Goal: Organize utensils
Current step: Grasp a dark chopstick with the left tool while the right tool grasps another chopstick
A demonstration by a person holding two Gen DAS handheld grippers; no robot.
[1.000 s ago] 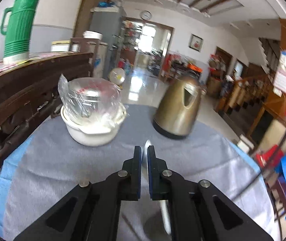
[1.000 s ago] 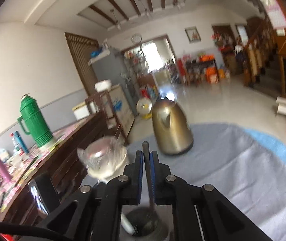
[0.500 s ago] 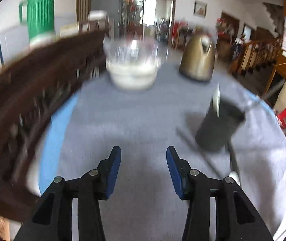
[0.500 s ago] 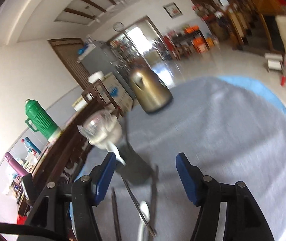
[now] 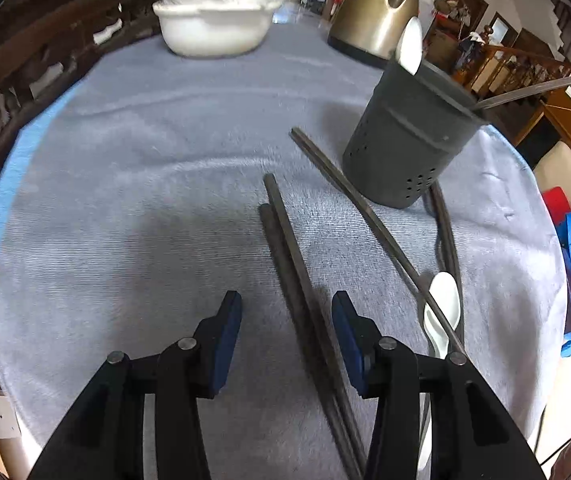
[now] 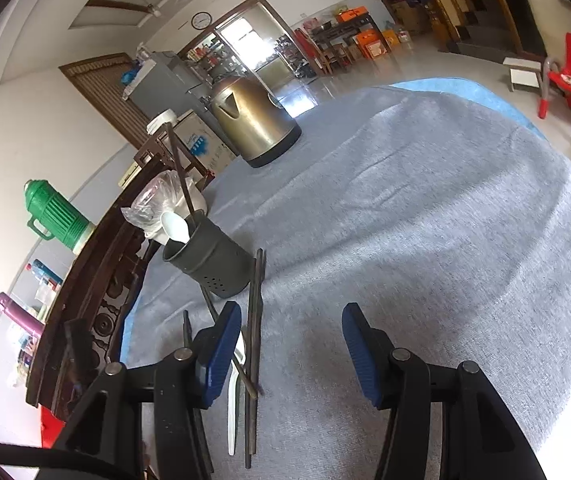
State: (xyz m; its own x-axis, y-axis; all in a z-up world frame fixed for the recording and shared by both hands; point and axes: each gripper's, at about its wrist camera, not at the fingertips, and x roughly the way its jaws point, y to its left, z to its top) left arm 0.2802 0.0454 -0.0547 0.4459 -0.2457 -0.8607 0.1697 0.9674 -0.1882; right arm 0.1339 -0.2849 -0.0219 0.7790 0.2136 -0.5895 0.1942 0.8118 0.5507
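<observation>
A dark grey utensil holder (image 5: 405, 140) (image 6: 213, 256) stands on the grey cloth, with a white spoon (image 5: 411, 50) and one chopstick (image 5: 525, 92) in it. My left gripper (image 5: 287, 312) hangs open low over a pair of dark chopsticks (image 5: 285, 232), which lie between its jaws untouched. Another chopstick (image 5: 365, 216) and a second white spoon (image 5: 441, 312) lie to the right. My right gripper (image 6: 289, 320) is open with its jaws closing; chopsticks (image 6: 255, 300) lie on the cloth just inside its left finger, unpressed, beside the loose spoon (image 6: 232, 400).
A brass-coloured kettle (image 5: 377, 12) (image 6: 253, 120) and a white bowl holding a plastic bag (image 5: 213, 28) stand at the table's far side. A carved dark wooden bench (image 5: 25, 72) borders the left, with a green flask (image 6: 57, 216) behind. Bare cloth (image 6: 445, 220) spreads to the right.
Both grippers opened and came down toward the cloth. The spoon that the left held and the chopstick that the right held now stand in the holder.
</observation>
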